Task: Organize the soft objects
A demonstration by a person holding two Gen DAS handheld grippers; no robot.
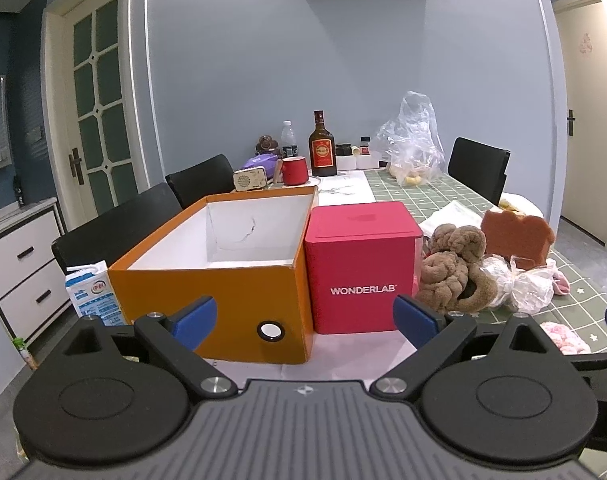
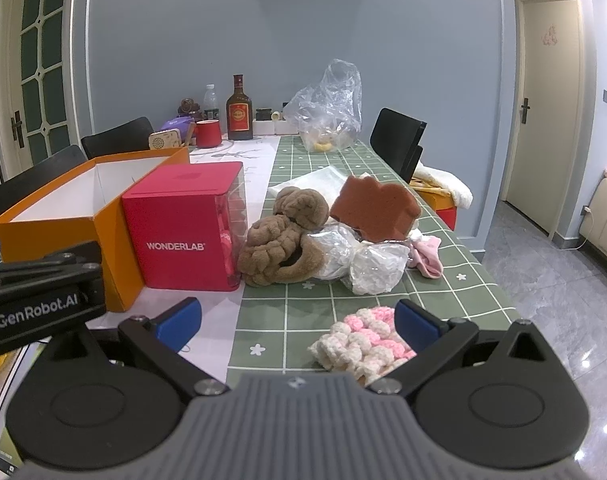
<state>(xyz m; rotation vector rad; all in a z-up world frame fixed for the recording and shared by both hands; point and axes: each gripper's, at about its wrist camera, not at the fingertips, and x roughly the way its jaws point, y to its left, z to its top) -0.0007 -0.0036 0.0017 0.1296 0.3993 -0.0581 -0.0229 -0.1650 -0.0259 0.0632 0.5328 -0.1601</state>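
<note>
An open orange box (image 1: 223, 280) with a white, empty inside stands on the table, also in the right wrist view (image 2: 63, 208). My left gripper (image 1: 305, 316) is open and empty in front of it. A brown plush toy (image 2: 279, 236) lies right of the red WONDERLAB box (image 2: 183, 228), with a brown sponge (image 2: 377, 208), crumpled clear plastic (image 2: 363, 260) and a pink cloth (image 2: 427, 256) beside it. My right gripper (image 2: 299, 320) is open, its right finger next to a pink-and-white knitted piece (image 2: 363, 340).
Far end of the table holds a dark bottle (image 2: 239, 110), red mug (image 2: 207, 133), small radio (image 2: 165, 139) and a clear bag (image 2: 329, 108). Black chairs stand on both sides. A milk carton (image 1: 93, 294) sits left of the orange box. The table edge runs along the right.
</note>
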